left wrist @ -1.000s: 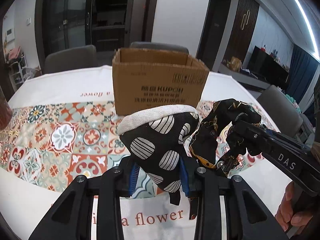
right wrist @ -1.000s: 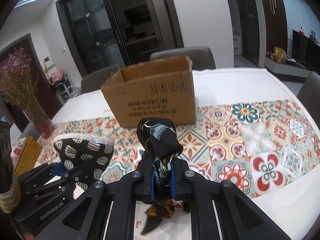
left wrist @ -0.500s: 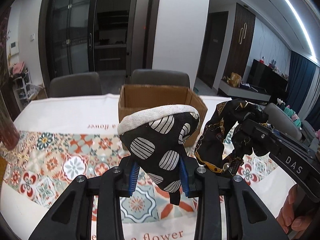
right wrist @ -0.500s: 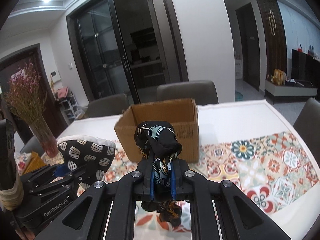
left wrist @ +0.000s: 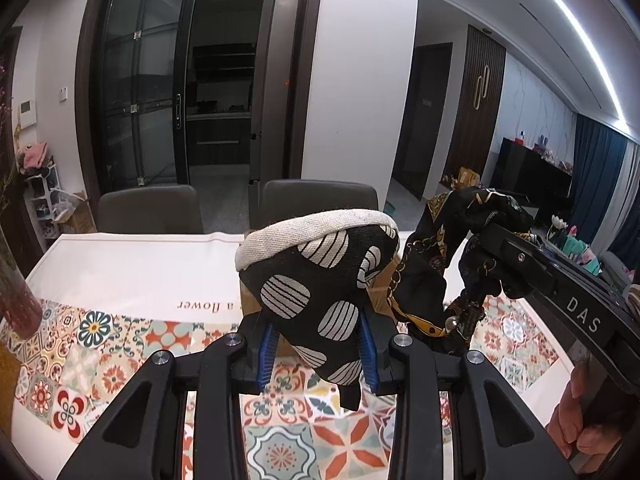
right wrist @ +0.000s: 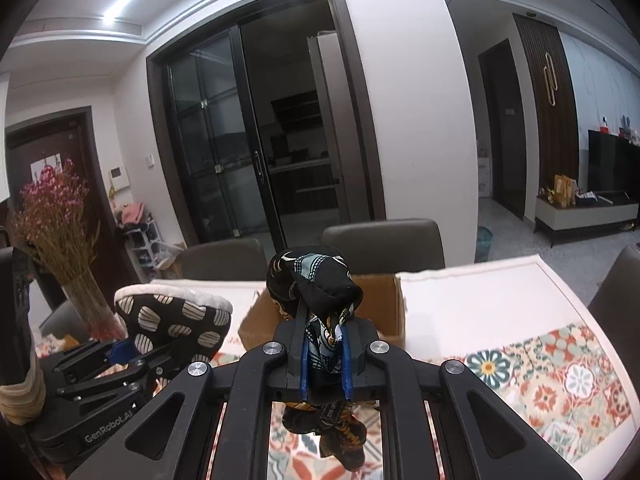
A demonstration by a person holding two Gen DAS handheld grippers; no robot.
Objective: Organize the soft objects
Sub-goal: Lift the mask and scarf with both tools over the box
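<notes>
The black mitt [left wrist: 320, 288] with white striped spots and a cream edge is held up in the air over the table [left wrist: 132, 264]. Its bottom tip hangs down between the blue pads and is partly hidden by them. The left gripper [left wrist: 318, 346] pinches the mitt tight, with its two pads pressed into the cloth on both sides. In the right wrist view, the same mitt [right wrist: 176, 320] shows at the left, and the left gripper's [right wrist: 132, 354] black body sits under it.

The dark scarf [right wrist: 316, 284] with gold and pale blue patterns is bunched into a lump. The right gripper [right wrist: 325, 356] squeezes it, with the pads close together and cloth packed between them. Some of the scarf hangs below the pads, and that part is dark and hard to make out. From the left wrist view, the scarf [left wrist: 432, 276] drapes down beside the mitt, and the two look very close, but I cannot tell if they touch. The right gripper [left wrist: 480, 280] comes in from the right side, tilted, with "DAS" printed on it.

A bit of the right hand [left wrist: 572, 408] shows at the lower right edge, mostly cut off.

The brown cardboard box [right wrist: 384, 304] stands on the table behind both soft things. They cover most of it, so you cannot see inside. A vase [right wrist: 90, 304] of dried pink flowers stands at the left. The table wears a cloth with bright tile patterns.
</notes>
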